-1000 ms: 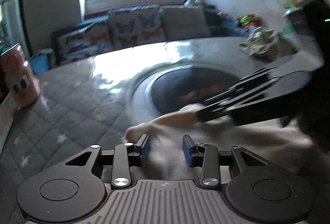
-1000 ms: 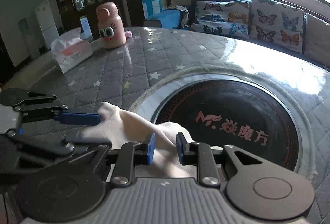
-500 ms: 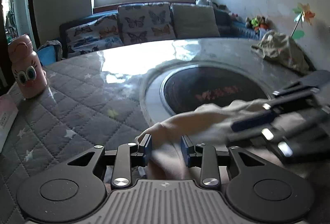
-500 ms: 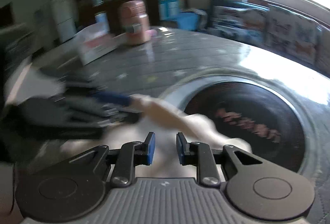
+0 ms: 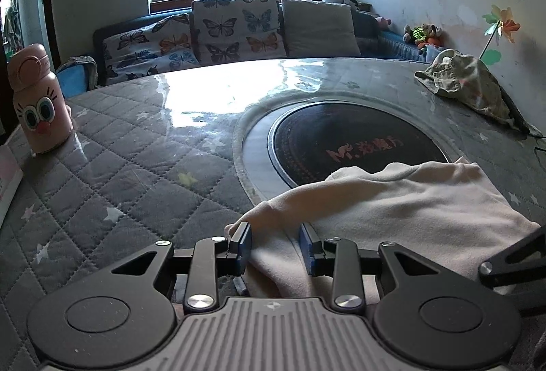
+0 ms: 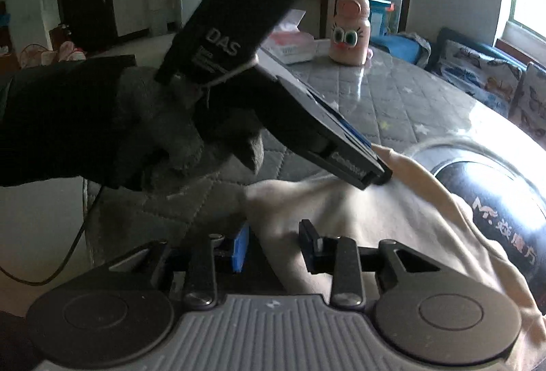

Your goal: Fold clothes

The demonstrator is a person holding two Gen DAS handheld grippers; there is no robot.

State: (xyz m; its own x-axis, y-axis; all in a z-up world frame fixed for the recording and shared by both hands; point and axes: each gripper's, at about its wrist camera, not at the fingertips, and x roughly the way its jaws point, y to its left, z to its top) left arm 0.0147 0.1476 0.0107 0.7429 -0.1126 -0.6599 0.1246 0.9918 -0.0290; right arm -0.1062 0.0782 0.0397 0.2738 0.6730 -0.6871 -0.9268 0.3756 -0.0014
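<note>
Quilted table (image 5: 129,173) lies bare leftward; pink bottle (image 5: 37,104) and, seemingly, tissue box (image 6: 290,45) stand at its far edge.

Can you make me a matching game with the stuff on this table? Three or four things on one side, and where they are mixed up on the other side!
Things:
1. pink bottle
2. cream garment
3. khaki hat
4. black disc

Places:
A. sunk in the middle of the table, with red writing on it
B. far right edge of the table, near the wall
C. standing at the left edge, with cartoon eyes
D. lying in front, between the fingers of the left gripper

Pairs: 1-C, 2-D, 3-B, 4-A
</note>
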